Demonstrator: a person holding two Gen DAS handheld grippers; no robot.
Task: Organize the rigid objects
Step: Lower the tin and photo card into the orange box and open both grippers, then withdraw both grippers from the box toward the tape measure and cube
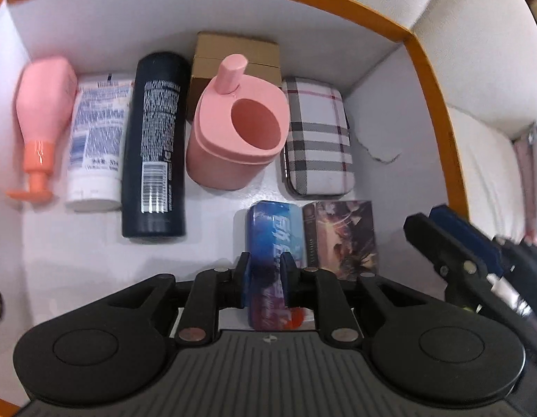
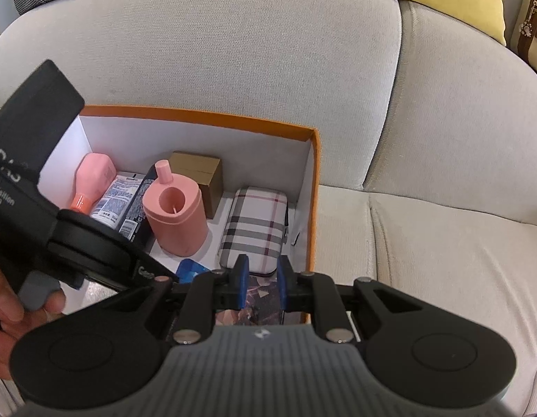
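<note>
While we hold both grippers over the orange-rimmed box point(image 1: 438, 80), the left gripper point(image 1: 265, 271) fingers clamp the blue box point(image 1: 271, 229), its long axis running away from us; the right gripper point(image 2: 261, 278) clamps the neighbouring illustrated box point(image 1: 341, 232).

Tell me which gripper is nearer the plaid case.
Right. The right gripper holds a card box just in front of the plaid case; the left gripper is farther left, gripping the blue box.

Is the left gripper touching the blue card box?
Touching. The left wrist view shows the left gripper with its pads pressed on both sides of the blue card box, no gap visible.
</note>
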